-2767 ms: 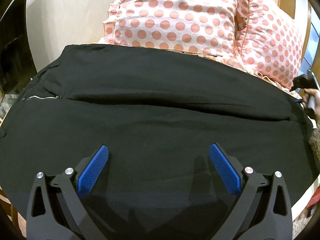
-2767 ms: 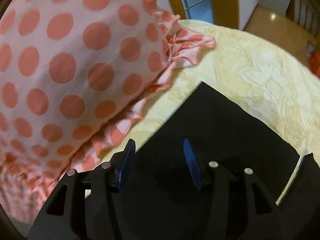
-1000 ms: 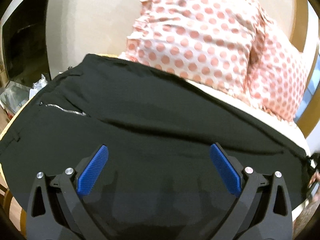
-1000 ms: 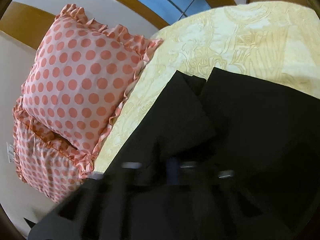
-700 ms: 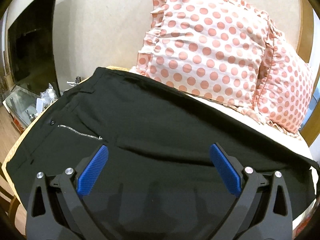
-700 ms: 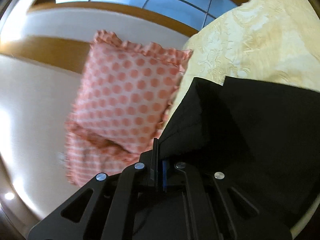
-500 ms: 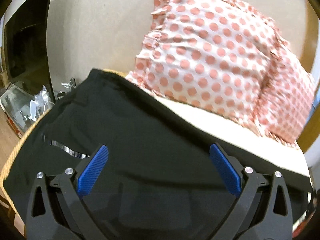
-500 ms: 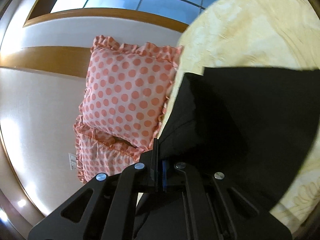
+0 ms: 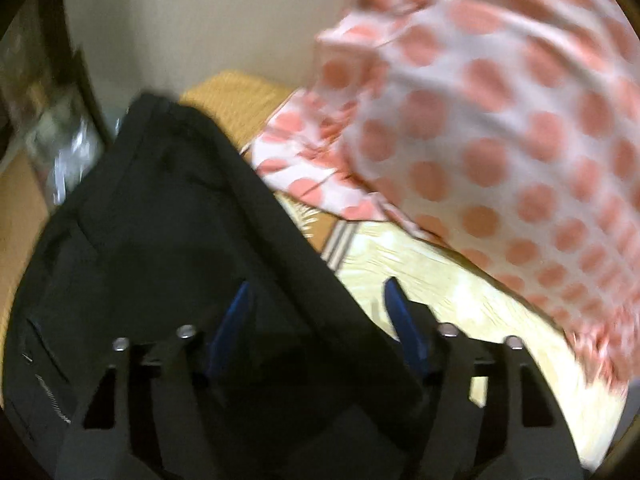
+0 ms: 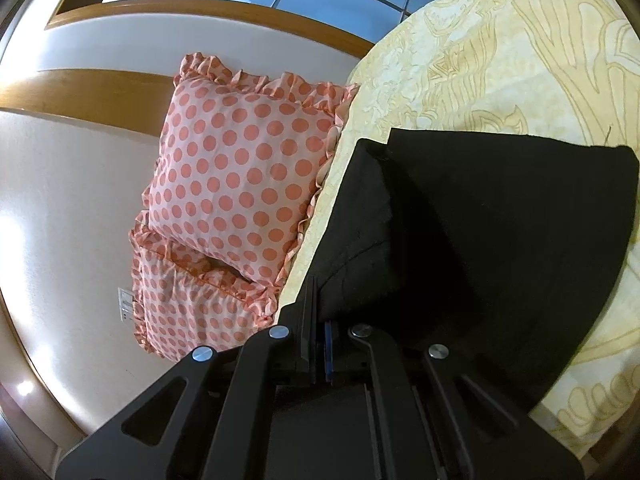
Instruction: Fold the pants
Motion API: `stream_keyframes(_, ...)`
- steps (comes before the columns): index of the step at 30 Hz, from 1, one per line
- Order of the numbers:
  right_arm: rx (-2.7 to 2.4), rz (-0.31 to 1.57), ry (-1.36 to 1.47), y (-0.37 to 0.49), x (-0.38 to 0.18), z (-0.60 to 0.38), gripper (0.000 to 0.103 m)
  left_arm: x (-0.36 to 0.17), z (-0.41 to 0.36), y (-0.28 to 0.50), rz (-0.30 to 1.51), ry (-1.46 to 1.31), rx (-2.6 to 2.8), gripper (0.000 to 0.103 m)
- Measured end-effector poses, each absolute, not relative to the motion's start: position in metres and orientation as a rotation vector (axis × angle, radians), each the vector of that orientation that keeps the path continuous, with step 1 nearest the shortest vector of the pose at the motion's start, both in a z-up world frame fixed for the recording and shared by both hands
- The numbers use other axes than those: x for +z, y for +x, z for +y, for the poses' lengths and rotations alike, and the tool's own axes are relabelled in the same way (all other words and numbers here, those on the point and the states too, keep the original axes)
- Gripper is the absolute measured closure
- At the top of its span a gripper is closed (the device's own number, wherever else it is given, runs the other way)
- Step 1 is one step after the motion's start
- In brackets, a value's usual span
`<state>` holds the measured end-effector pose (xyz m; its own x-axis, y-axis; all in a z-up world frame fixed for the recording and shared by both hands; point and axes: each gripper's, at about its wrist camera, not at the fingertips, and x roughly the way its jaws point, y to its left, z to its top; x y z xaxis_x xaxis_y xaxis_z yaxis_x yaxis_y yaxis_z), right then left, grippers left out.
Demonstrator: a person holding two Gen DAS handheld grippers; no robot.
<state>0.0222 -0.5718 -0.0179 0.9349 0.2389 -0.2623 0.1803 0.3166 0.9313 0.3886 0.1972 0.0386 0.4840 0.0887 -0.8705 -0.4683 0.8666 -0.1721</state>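
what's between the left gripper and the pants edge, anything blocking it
Nothing visible. The open left gripper already straddles the far edge of the black pants, one finger over cloth, one over the yellow bedspread. The polka-dot pillow sits beyond, apart.

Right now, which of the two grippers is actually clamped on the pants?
The right gripper: its jaws are pinched shut on the black pants. The left gripper stands open, straddling the pants' edge.
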Motion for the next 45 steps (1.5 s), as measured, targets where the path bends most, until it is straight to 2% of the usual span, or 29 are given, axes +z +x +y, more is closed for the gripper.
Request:
stream_keyframes(2, 0.036, 0.398, 1.252, 0.025, -0.019, -0.573, 0.100, 0.031, 0.208, 0.387, 1.023, -0.506, 0.350, 0.065)
stream_keyframes(3, 0.036, 0.401, 1.251, 0.027, -0.020, -0.574, 0.100, 0.031, 0.213, 0.383, 1.012, -0.536, 0.356, 0.083)
stream_keyframes(4, 0.036, 0.407, 1.248, 0.029, -0.020, -0.575, 0.100, 0.032, 0.217, 0.376, 1.007, -0.555, 0.349, 0.091)
stream_keyframes(6, 0.037, 0.408, 1.229, 0.034, -0.016, -0.577, 0.100, 0.043, 0.223, 0.357, 0.985, -0.571, 0.328, 0.094)
stream_keyframes(11, 0.042, 0.365, 1.175, 0.037, 0.005, -0.587, 0.100, 0.100, 0.216, 0.249, 0.803, -0.510, 0.262, 0.095)
stream_keyframes(15, 0.020, 0.329, 1.129, 0.025, 0.019, -0.593, 0.100, 0.124, 0.214, 0.144, 0.686, -0.502, 0.243, 0.094)
stream_keyframes(18, -0.029, 0.344, 1.115, 0.012, 0.014, -0.597, 0.100, 0.100, 0.216, 0.068, 0.661, -0.531, 0.282, 0.091)
stream_keyframes(20, -0.063, 0.374, 1.116, 0.007, 0.005, -0.598, 0.100, 0.069, 0.218, 0.035, 0.705, -0.576, 0.310, 0.091)
stream_keyframes(22, -0.084, 0.405, 1.126, 0.004, -0.005, -0.598, 0.100, 0.035, 0.220, 0.020, 0.768, -0.629, 0.331, 0.092)
stream_keyframes(24, -0.092, 0.430, 1.139, 0.005, -0.013, -0.599, 0.100, 0.022, 0.222, 0.009, 0.746, -0.666, 0.327, 0.091)
stream_keyframes(27, -0.104, 0.445, 1.133, 0.004, -0.017, -0.599, 0.100, 0.028, 0.222, 0.004, 0.698, -0.646, 0.346, 0.083)
stream_keyframes(30, -0.112, 0.457, 1.136, 0.005, -0.019, -0.599, 0.100, 0.035, 0.224, 0.003, 0.676, -0.636, 0.353, 0.068)
stream_keyframes(31, -0.115, 0.465, 1.138, 0.006, -0.020, -0.601, 0.100, 0.038, 0.226, 0.006, 0.672, -0.641, 0.353, 0.067)
stream_keyframes(35, -0.108, 0.445, 1.114, 0.008, -0.005, -0.602, 0.100, 0.042, 0.233, 0.011, 0.660, -0.673, 0.337, 0.070)
stream_keyframes(37, -0.131, 0.441, 1.062, 0.002, 0.005, -0.599, 0.100, 0.042, 0.234, 0.007, 0.659, -0.666, 0.337, 0.075)
stream_keyframes(41, -0.185, 0.505, 1.067, -0.009, -0.011, -0.600, 0.100, 0.039, 0.235, 0.004, 0.671, -0.656, 0.339, 0.078)
stream_keyframes(43, -0.186, 0.511, 1.101, -0.014, -0.021, -0.602, 0.101, 0.038, 0.237, 0.003, 0.681, -0.656, 0.332, 0.087)
stream_keyframes(45, -0.186, 0.493, 1.090, -0.019, -0.016, -0.599, 0.101, 0.040, 0.240, -0.001, 0.681, -0.651, 0.315, 0.091)
